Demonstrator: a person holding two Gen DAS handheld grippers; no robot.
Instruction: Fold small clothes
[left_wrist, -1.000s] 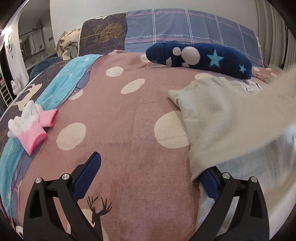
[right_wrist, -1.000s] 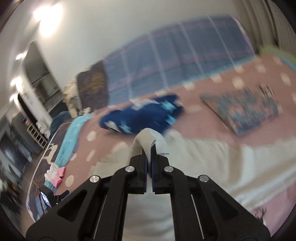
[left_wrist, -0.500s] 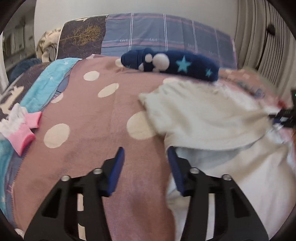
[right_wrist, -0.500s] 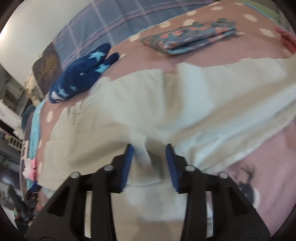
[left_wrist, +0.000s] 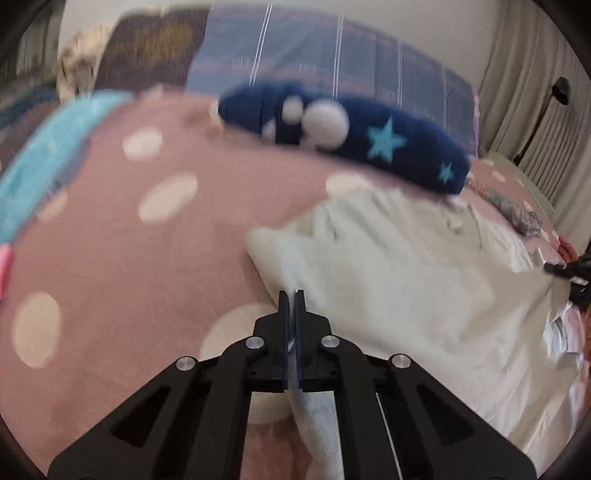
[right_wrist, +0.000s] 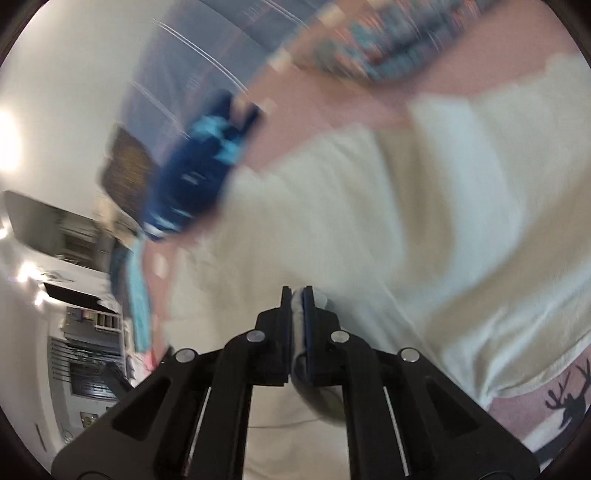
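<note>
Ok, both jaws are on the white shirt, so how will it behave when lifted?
Probably floppy: the white shirt wrinkles and drapes on the bed. Likely light, since thin folds sit pinched in the left gripper and right gripper. The middle may sag.

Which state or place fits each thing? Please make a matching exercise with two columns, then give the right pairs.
Things:
1. left gripper
2. star pillow
3. white garment
4. floral cloth

States or places:
A. lies spread on the pink bedspread
B. far right on the bed, beyond the garment
C. shut on a garment edge
D. dark blue, behind the garment

Pairs: 1-C, 2-D, 3-A, 4-B
</note>
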